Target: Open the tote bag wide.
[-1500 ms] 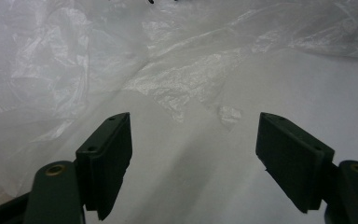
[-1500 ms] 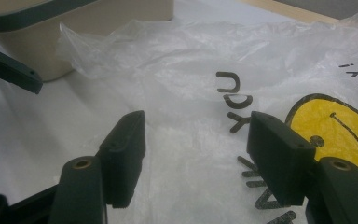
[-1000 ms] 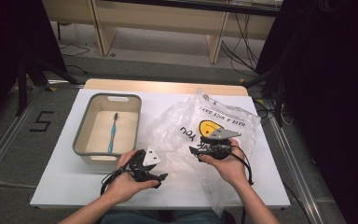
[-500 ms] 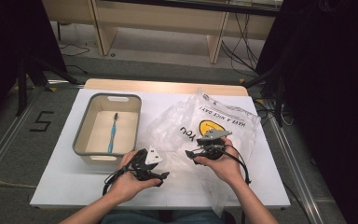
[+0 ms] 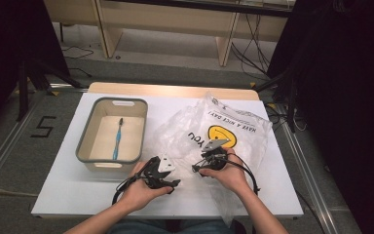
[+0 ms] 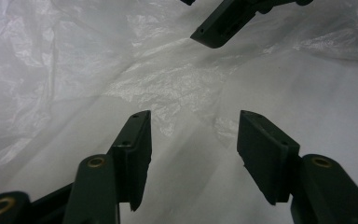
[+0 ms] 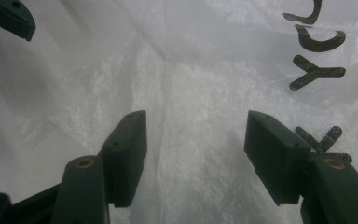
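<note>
The bag (image 5: 214, 131), a clear plastic one printed with a yellow smiley and black lettering, lies crumpled across the middle and right of the table (image 5: 68, 195), its slack near edge spilling toward the person at the bottom of the frame. Both tools are aimed at that near edge, which looks like the reason they sit so close together: the left gripper (image 5: 173, 178) at lower centre and the right gripper (image 5: 197, 168) just beside it point inward toward one another over the film. In the left gripper view the jaws stand spread with only wrinkled plastic between them, and the tip of the other tool pokes in at the upper right of the frame. The right gripper view shows the same: jaws wide apart, nothing pinched, the black letters at the right edge. My guess is that they are lining up to catch the mouth and pull it open. At left centre sits a grey bin (image 5: 85, 146) holding a blue toothbrush (image 5: 117, 141), well apart from the grippers, likely waiting to go into the bag.
</note>
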Demonstrator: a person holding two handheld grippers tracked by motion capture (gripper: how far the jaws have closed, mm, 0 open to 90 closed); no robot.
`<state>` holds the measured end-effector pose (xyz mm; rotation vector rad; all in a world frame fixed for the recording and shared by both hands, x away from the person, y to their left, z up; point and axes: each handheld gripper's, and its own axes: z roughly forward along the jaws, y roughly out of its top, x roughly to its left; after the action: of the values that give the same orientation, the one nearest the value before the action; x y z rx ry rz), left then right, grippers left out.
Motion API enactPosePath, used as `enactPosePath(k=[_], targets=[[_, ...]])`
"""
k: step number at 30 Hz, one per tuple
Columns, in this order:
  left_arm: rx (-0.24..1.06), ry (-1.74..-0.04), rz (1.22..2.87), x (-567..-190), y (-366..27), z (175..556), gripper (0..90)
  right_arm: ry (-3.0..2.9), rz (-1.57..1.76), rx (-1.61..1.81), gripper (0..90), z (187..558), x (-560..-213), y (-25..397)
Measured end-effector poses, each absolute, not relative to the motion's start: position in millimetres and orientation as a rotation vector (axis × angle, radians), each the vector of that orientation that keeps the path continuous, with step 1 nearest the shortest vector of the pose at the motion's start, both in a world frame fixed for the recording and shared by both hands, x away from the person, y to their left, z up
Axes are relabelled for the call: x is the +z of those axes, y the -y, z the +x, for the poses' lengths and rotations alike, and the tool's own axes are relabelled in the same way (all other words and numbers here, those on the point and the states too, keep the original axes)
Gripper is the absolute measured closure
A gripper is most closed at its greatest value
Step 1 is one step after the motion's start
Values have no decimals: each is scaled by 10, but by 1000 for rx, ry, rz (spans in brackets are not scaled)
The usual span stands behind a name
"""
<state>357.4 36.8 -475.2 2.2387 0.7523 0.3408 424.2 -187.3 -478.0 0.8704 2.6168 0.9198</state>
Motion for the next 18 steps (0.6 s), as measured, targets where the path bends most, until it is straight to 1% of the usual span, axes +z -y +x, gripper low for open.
enactPosePath(k=[5,9,10,11,15,18], targets=[[325,-755,2243,-4801,-296,3641,524,-2619,904,917,505,4262,-4825,1873],[317,-761,2247,-4831,-246,3700,581,-2603,946,933,629,4277,-4820,1892],[317,-760,2246,-4839,-234,3714,605,-2596,941,925,691,4284,-4823,1900],[315,-760,2247,-4847,-222,3725,605,-2596,941,925,691,4284,-4823,1900],[341,-767,2241,-4862,-199,3765,691,-2595,975,949,811,4296,-4828,1914],[374,-780,2220,-4868,-193,3795,768,-2601,1004,963,885,4298,-4830,1926]])
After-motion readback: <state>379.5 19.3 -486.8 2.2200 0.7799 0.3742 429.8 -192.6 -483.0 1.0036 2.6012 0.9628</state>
